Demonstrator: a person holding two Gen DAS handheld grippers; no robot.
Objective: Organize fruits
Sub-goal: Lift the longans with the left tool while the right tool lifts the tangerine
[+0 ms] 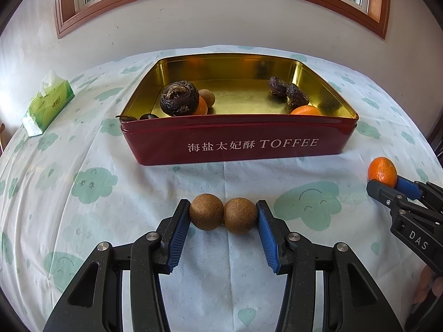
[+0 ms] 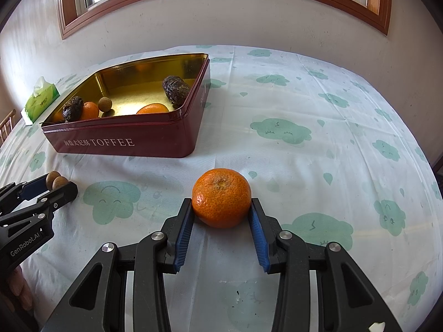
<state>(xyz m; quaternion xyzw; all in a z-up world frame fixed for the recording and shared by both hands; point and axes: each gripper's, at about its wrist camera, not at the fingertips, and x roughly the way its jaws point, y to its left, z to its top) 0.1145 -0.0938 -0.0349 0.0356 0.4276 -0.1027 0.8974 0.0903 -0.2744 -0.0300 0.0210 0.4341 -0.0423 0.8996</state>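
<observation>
1. Blue ribbed pads of the left gripper [image 1: 223,217] press from either side on two brown longans [image 1: 223,215] lying side by side and touching each other on the tablecloth [image 1: 83,207]; the jaws are closed on the pair.
2. Left wrist view, beyond the longans: the red toffee tin [image 1: 238,144] stands open, gold inside. It holds three dark wrinkled fruits [image 1: 179,98], one more longan, two tangerines partly hidden by the front wall, and a small dark item at the near left corner that cannot be identified.
3. Left wrist view, far left: a green tissue pack [image 1: 47,103] lies well apart from the tin.
4. Left wrist view, right edge: the right gripper [image 1: 387,184] appears with a tangerine [image 1: 382,171] at its tips.
5. Right wrist view: the right gripper [image 2: 221,210] is closed on the tangerine [image 2: 221,197], which rests on the tablecloth [image 2: 304,166], stem scar up, both pads touching its sides.
6. Right wrist view, upper left: the tin [image 2: 124,141] sits near the tangerine, not touching it.
7. Right wrist view, left edge: the left gripper [image 2: 59,184] holds the longans [image 2: 56,180].
</observation>
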